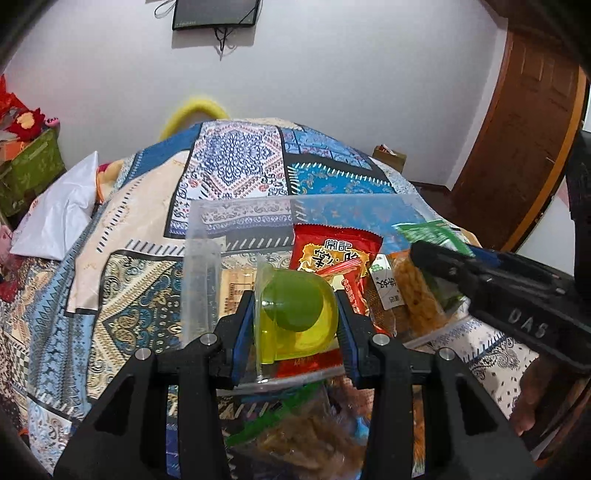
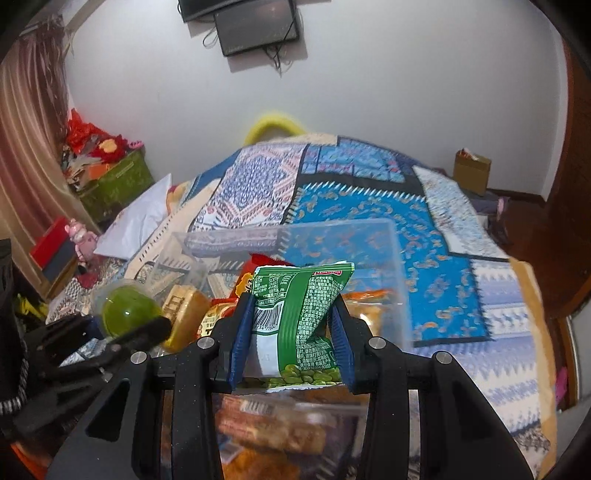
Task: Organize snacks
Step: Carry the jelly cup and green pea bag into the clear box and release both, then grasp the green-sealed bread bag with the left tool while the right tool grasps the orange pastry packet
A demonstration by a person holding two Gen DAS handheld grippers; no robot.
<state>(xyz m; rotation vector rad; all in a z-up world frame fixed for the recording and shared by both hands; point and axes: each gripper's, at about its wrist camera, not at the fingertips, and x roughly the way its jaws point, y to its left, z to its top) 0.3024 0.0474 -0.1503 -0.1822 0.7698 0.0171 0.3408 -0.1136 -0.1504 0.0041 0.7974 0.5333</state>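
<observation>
left gripper (image 1: 295, 317) clamps jelly cup (image 1: 295, 314) above bin rim (image 1: 288, 378).

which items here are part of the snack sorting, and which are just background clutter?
In play:
- green jelly cup in left gripper
- green bean packet in right gripper
- clear plastic bin
- red snack packet

Clutter:
- white pillow
- green storage box
- cardboard box
- wall screen

We see a clear plastic bin (image 1: 207, 221) on a bedspread (image 1: 236, 162) patchworked in blue, cream and black ornament. Inside the bin lie a red packet (image 1: 332, 251) with yellow lettering and orange snacks (image 1: 417, 295); just before it, a yellow-green jelly cup (image 1: 295, 317) and a green packet (image 2: 303, 314) printed white.
</observation>
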